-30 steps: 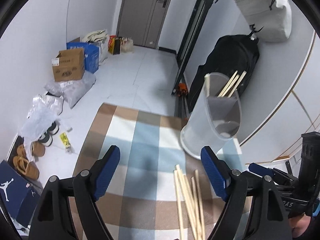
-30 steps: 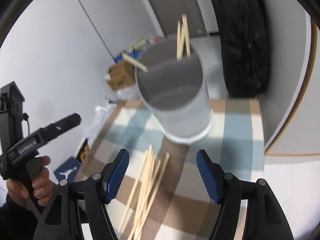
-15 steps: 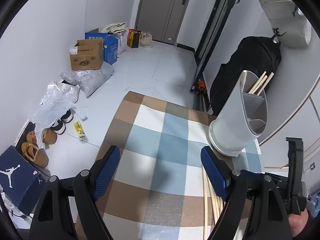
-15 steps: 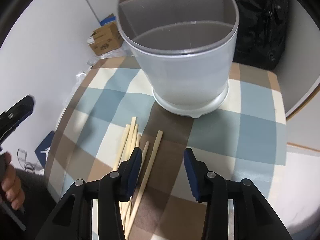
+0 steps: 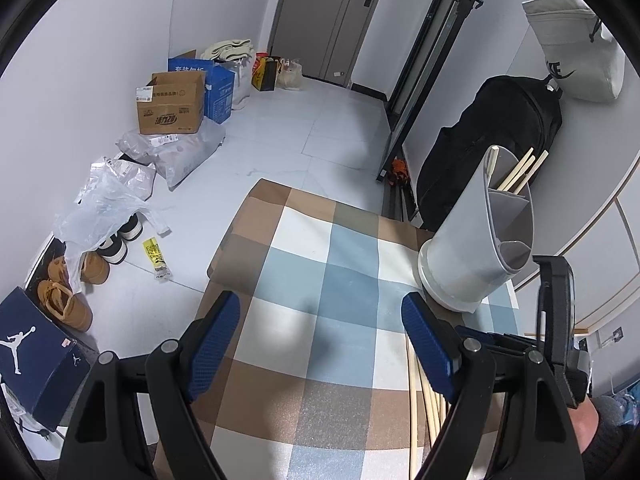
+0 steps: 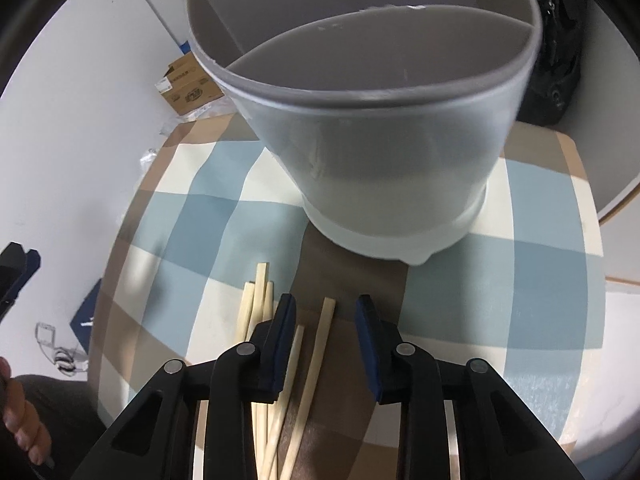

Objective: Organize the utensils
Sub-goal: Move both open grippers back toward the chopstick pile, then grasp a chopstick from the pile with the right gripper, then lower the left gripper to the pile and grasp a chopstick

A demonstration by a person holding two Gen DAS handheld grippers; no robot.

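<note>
Since a second ago our right gripper (image 6: 326,334) has dropped toward the loose chopsticks (image 6: 318,356) on the checked cloth (image 6: 552,296), jaws just closing either side of one — not yet pinching. Our left gripper (image 5: 320,336) hangs wide and empty; the holder (image 6: 372,120) stands just beyond.

R gripper (image 6: 326,318) jaws just narrowing, angled down, L gripper (image 5: 320,336) wide
</note>
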